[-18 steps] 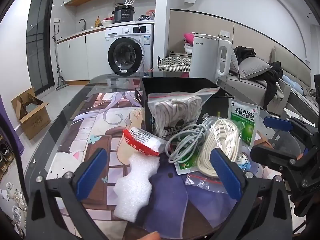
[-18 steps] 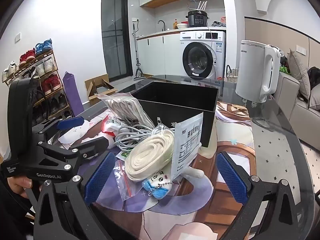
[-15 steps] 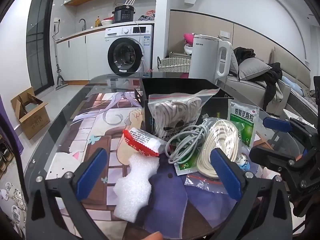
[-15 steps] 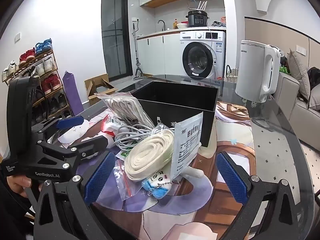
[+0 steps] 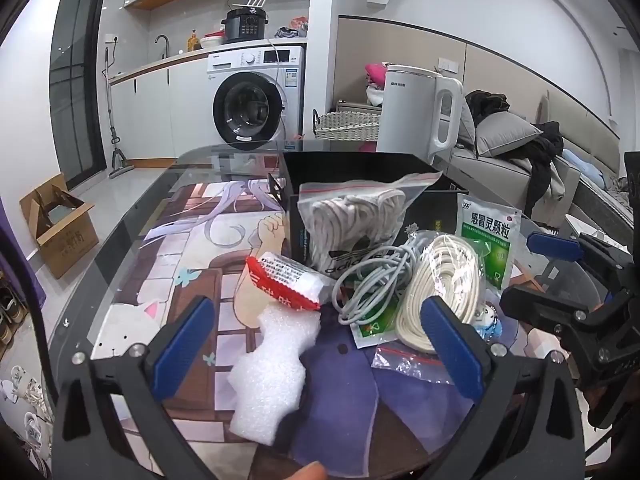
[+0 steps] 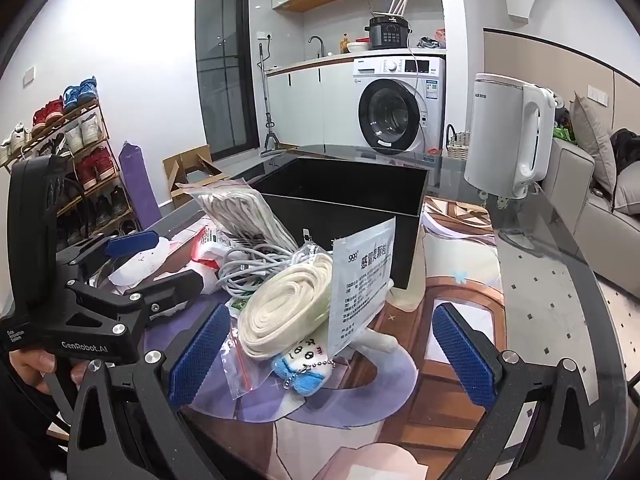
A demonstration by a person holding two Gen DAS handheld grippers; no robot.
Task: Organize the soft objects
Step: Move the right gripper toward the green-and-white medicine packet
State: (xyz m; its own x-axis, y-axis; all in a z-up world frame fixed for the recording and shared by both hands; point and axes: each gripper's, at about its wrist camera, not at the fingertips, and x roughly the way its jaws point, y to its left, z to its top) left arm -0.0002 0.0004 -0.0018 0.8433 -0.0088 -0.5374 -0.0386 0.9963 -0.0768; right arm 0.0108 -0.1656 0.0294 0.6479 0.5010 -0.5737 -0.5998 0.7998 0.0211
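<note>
Both the left gripper (image 5: 316, 344) and the right gripper (image 6: 332, 350) are angling downward side by side, jaws standing wide apart and gripping nothing, each carried by hand.

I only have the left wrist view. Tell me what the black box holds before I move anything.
Observer: The right wrist view shows the black box open-topped; nothing shows in the visible part of its inside.
Operator: Report the right claw.
Observer: The right claw is wide open and empty; a blue-and-white plush keychain lies on the table just ahead of it.
Operator: Describe that plush.
Observer: The cream cord coil overlaps its top, and a white limb sticks out rightwards from behind the sachet.
</note>
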